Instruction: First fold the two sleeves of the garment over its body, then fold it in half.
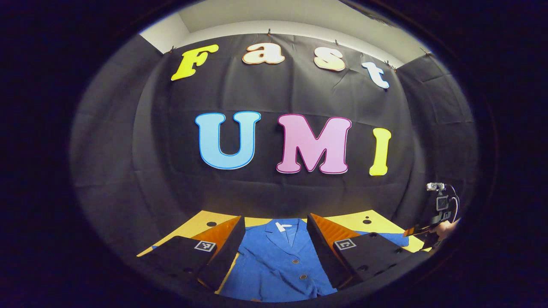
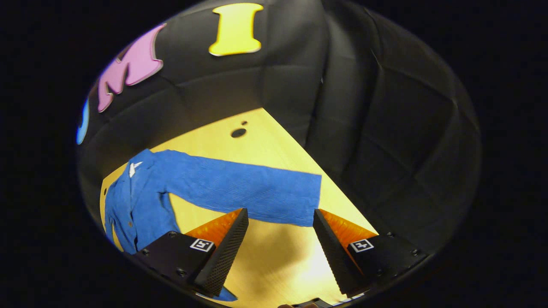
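In the left gripper view the left gripper (image 1: 276, 239) hangs with its two fingers spread wide, nothing between them but air; below and beyond that gap lies the blue jacket (image 1: 278, 265), flat on the yellow tabletop (image 1: 201, 224), collar towards the booth wall, front buttoned, a small white tag (image 1: 281, 226) at the neck whose print is too small to read; each finger block carries a square black-and-white marker, coded rather than written; far to the right in the same view the right gripper (image 1: 417, 233) shows at the tabletop's edge, held by a hand (image 1: 445, 229), with a camera mounted on top.

In the right gripper view the jacket's body (image 2: 132, 209) lies at the left, partly behind the left-hand finger; its sleeve (image 2: 244, 190) stretches out straight to the right across the tabletop (image 2: 257, 137), unfolded, the cuff end just beyond the fingertips; the right gripper (image 2: 280, 214) stands spread wide just short of the sleeve's near edge, the cuff end lying across the gap between the fingertips, neither finger seen pressing on the cloth; two dark round holes (image 2: 238, 132) mark the tabletop beyond the sleeve.
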Action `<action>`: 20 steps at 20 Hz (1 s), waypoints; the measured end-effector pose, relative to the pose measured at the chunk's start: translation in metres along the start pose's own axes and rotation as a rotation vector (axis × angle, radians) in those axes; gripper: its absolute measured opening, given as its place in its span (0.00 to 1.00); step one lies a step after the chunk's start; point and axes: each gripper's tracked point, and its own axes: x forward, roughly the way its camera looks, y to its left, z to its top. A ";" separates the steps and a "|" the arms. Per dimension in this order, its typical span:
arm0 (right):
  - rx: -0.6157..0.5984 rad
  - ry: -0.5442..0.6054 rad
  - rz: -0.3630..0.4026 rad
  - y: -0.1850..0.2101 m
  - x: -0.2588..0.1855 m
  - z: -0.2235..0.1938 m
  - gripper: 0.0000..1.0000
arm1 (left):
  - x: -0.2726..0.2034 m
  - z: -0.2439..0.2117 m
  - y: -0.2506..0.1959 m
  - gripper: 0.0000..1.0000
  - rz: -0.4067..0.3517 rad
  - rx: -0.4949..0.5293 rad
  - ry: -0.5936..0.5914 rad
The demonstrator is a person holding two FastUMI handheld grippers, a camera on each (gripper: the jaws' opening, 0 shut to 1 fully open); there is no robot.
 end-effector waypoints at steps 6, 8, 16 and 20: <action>0.050 0.111 -0.057 -0.012 0.061 -0.015 0.99 | 0.020 -0.005 -0.032 0.82 -0.002 0.035 0.042; 0.061 0.153 -0.039 -0.018 0.068 -0.019 0.99 | 0.026 -0.004 -0.043 0.83 -0.014 0.052 0.048; 0.012 0.201 -0.036 -0.010 0.078 -0.029 0.73 | 0.026 0.004 -0.063 0.83 -0.022 0.070 0.034; 0.059 0.189 0.021 0.000 0.076 -0.028 0.08 | 0.013 -0.001 -0.056 0.83 -0.020 0.077 0.053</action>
